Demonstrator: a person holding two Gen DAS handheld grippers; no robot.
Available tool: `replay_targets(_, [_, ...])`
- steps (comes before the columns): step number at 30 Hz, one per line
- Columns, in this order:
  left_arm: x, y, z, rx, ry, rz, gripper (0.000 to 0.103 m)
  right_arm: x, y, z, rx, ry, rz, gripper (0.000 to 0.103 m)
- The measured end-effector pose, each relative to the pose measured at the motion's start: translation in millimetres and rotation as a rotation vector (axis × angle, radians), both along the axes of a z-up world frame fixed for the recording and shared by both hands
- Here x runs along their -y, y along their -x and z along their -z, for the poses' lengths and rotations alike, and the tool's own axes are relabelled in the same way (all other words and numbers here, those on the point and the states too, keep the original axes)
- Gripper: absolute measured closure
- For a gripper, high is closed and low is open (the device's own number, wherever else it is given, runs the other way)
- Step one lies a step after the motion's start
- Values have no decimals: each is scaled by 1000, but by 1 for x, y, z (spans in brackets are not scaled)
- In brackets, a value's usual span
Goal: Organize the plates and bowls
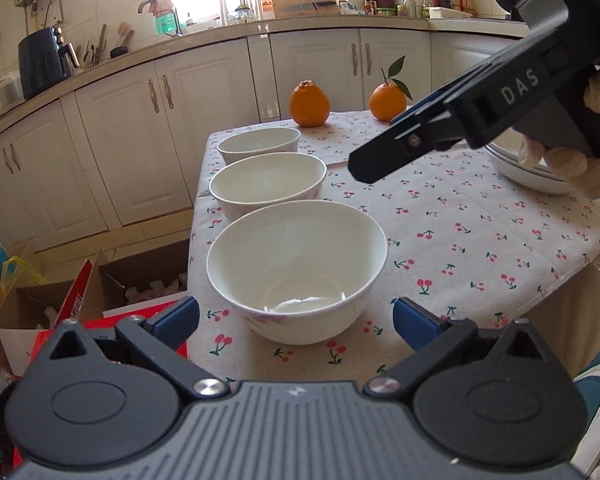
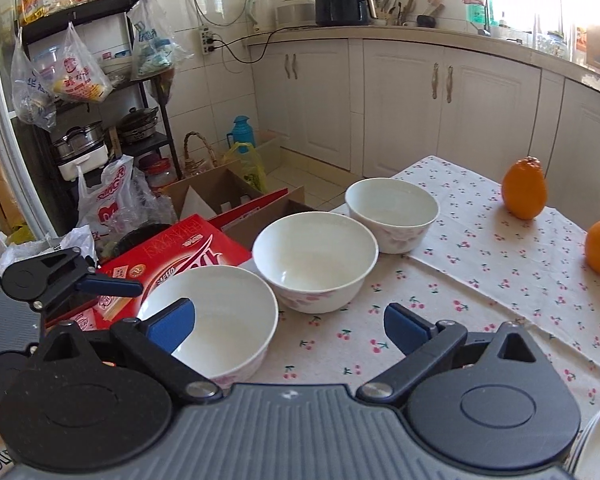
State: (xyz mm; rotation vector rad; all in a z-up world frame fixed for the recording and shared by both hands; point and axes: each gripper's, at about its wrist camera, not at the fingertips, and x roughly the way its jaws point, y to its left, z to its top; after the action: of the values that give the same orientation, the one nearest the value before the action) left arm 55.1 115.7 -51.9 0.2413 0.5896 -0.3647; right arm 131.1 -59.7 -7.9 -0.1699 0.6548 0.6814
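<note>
So far little looks done — three white bowls sit separately in a row along the table's left edge: near bowl (image 1: 296,268) at centre of the left wrist view, middle bowl (image 1: 268,184) above it, far bowl (image 1: 260,145) higher still, none nested. Plates (image 1: 528,172) lie at right of frame, partly hidden behind the right gripper (image 1: 364,166), whose spread cannot be judged there. Left gripper (image 1: 296,320) is spread wide, empty, framing the near bowl. Stacking is probably what remains. Right wrist view adds what the left lacks — right gripper (image 2: 290,326) spread, empty, above the cherry-print tablecloth (image 2: 480,280), plus a plate rim at lower right.
</note>
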Motion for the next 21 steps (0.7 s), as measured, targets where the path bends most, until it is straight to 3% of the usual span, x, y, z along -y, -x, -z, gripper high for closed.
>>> replay_targets(3, [-2, -5, 4, -4, 12, 19, 2, -12, -6, 6, -34, -7, -25, 3])
replay_targets(11, [-4, -11, 9, -23, 23, 62, 4, -29, -19, 21, -115, -1, -48, 25])
replay_targets(14, [-3, -13, 11, -31, 23, 70, 12, -32, -22, 25, -134, 11, -54, 33])
replay_targets(21, [-6, -18, 11, -32, 26, 79, 15, -37, -27, 34, -172, 19, -63, 41])
